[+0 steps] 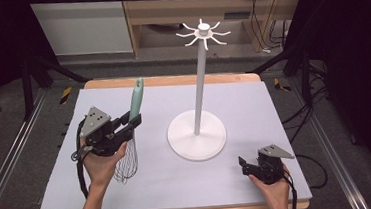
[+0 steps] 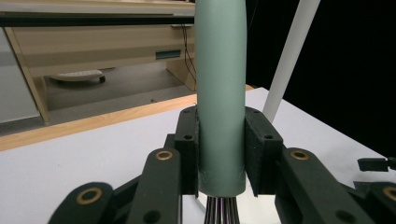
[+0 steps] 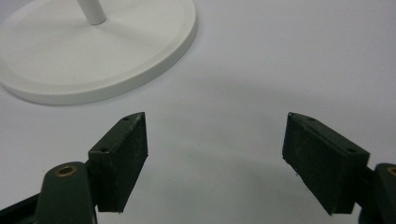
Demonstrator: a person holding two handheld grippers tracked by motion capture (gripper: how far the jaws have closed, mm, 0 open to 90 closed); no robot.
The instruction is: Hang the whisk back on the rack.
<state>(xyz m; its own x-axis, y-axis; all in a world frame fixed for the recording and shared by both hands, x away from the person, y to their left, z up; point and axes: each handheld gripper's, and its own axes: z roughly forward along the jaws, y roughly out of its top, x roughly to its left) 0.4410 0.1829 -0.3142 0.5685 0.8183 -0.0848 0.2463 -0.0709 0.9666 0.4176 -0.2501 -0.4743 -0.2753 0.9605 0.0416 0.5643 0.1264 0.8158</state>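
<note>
Whisk [image 1: 131, 134] in the left gripper [image 1: 127, 125]: the pale green handle stands nearly upright, tilted a little to the right at its top, with the wire loops hanging below the jaws over the near-left part of the grey-white mat [image 1: 253, 104]. In the left gripper view the two black pads [image 2: 262, 149] press flat against either side of the handle [image 2: 220, 93], low on it, just above where the wires [image 2: 222, 212] come out. The grip is clenched on the handle, and the handle's top runs out of that view's upper edge. Whether the wire end touches the mat I cannot tell; in the high view it lies close above or on the surface, beside the person's left hand [image 1: 100, 164].

Right of the whisk, near the middle of the mat, stands a white hook stand [image 1: 201, 83]: a round flat base, a thin straight pole, and a ring of curved hooks [image 1: 203, 33] at its top. The whisk and the stand are apart, with bare mat between them.

The right gripper [image 1: 246, 167] rests at the near-right of the mat, held by the right hand [image 1: 275, 190]. In the right gripper view its jaws stand wide apart with nothing between them, bare mat under them, and the stand's base [image 3: 93, 60] lies farther off to the left.

The mat covers a wooden table [image 1: 171, 79] whose edge shows along the far side.
</note>
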